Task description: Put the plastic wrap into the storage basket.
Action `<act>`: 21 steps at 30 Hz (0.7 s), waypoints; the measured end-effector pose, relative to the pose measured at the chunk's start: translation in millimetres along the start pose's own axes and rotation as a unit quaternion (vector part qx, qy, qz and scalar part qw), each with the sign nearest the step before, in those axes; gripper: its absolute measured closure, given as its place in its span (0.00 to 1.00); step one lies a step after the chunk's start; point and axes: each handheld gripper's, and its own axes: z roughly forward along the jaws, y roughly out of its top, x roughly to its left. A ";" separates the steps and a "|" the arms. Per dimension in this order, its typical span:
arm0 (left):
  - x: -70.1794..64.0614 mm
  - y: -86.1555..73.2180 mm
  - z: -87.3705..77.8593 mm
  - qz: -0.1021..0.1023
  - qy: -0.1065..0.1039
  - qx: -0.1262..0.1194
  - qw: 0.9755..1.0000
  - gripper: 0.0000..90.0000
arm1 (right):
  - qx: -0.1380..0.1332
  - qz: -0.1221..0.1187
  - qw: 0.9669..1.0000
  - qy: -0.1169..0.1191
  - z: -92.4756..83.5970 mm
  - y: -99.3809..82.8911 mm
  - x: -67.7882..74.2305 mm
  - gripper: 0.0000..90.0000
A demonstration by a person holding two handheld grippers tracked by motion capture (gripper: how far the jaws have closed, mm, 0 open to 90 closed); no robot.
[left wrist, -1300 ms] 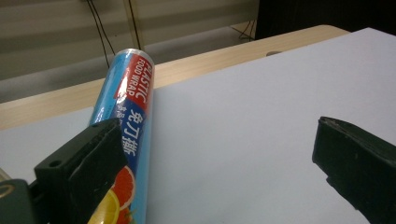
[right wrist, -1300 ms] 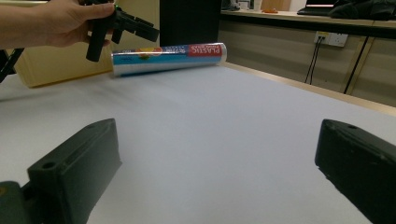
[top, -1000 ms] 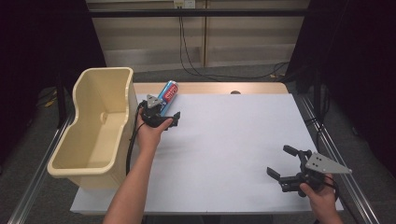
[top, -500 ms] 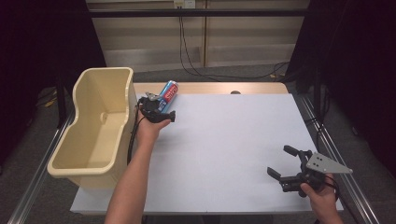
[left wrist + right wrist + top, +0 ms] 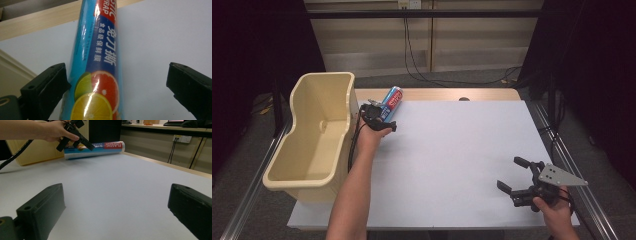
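Observation:
A blue roll of plastic wrap (image 5: pixel 392 99) with citrus pictures lies on the white table near the far left corner. In the left gripper view the roll (image 5: pixel 96 62) lies between the jaws. It is close against the left jaw, and a wide gap separates it from the right one. My left gripper (image 5: pixel 381 114) is open around the roll's near end, and its jaws have just been closing. From the right gripper view, that gripper (image 5: pixel 75 145) sits over the roll (image 5: pixel 100 148). My right gripper (image 5: pixel 509 172) rests open at the near right, nothing between its jaws.
A tall cream plastic bin (image 5: pixel 296 180) stands along the table's left edge, right beside the left hand. A wooden strip (image 5: pixel 437 94) borders the far side of the white sheet (image 5: pixel 452 150). Cables hang behind the table.
The left hand has pushed away and a little left, bringing its gripper down around the roll's near end. The right hand and gripper have stayed put.

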 end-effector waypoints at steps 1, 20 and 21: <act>0.2 -0.1 0.8 0.001 0.001 0.000 1.000 0.05 | 0.000 0.000 1.000 0.000 0.0 -0.1 0.0 0.00; -9.9 2.0 2.2 0.007 0.010 0.068 0.998 0.35 | 0.004 -0.002 1.000 0.001 -0.1 -0.3 -0.5 0.01; -11.0 2.6 1.9 0.012 0.012 0.072 0.997 0.36 | 0.005 -0.002 1.000 0.002 0.1 -0.5 -0.7 0.01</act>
